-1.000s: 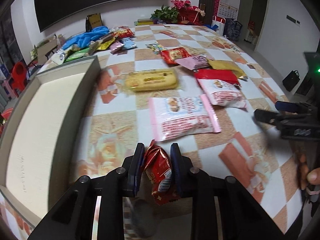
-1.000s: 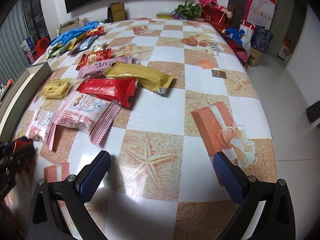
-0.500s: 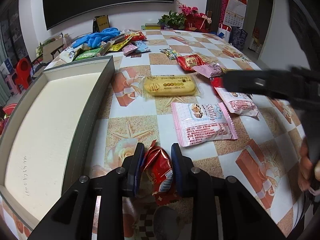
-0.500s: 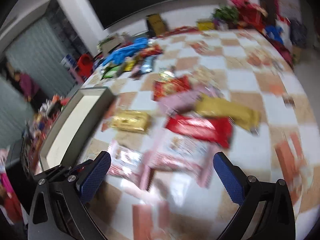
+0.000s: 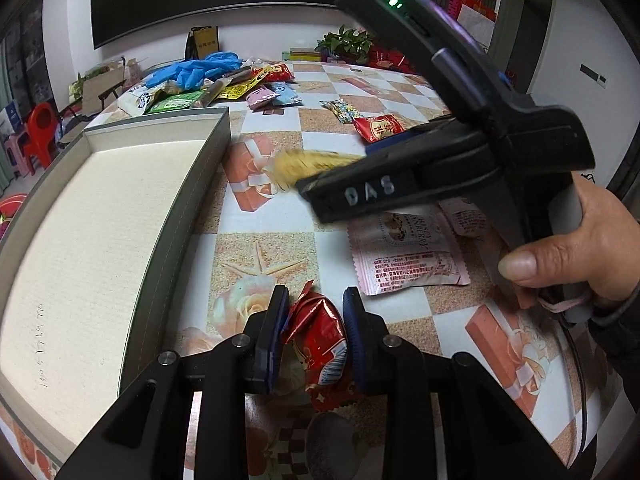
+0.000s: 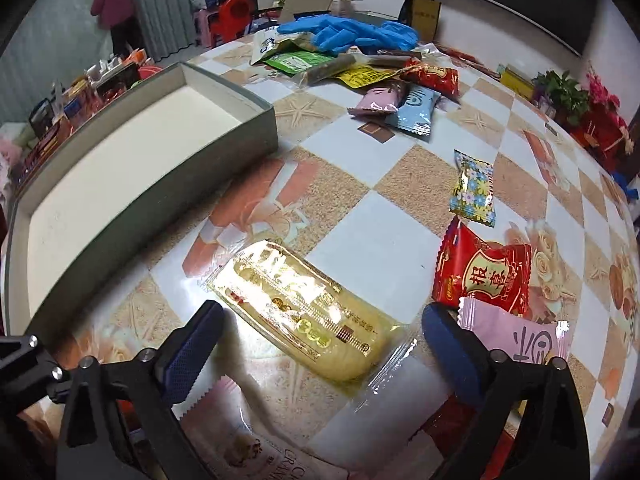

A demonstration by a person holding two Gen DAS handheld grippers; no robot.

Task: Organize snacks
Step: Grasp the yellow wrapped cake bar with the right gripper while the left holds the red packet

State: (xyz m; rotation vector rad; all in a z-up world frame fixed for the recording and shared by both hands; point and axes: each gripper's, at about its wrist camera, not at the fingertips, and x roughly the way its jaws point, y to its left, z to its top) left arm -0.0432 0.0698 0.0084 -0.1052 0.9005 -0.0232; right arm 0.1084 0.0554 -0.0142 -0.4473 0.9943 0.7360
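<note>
In the left wrist view my left gripper [image 5: 316,302] is shut on a crumpled red foil snack packet [image 5: 320,340], low over the table beside the grey box [image 5: 192,184]. A hand [image 5: 580,248] holds my right gripper [image 5: 340,170] across the same view, over a yellow packet [image 5: 308,160]. In the right wrist view that long yellow cake packet [image 6: 304,304] lies flat between the blue pads. My right gripper [image 6: 320,328] has its jaws closing, and the pads stand clear of the packet on both sides.
The shallow box [image 6: 240,132] with a cream floor sits at the left. A red packet [image 6: 484,276], a pink one [image 6: 516,340] and a floral candy [image 6: 472,188] lie right of the yellow packet. A pink-white packet [image 5: 404,252] lies nearer. Blue gloves [image 6: 348,34] and several more snacks lie at the far edge.
My right gripper has swung left across the table and rolled, ending over the yellow packet with its jaws a little narrower. The left gripper has stayed put with the red packet.
</note>
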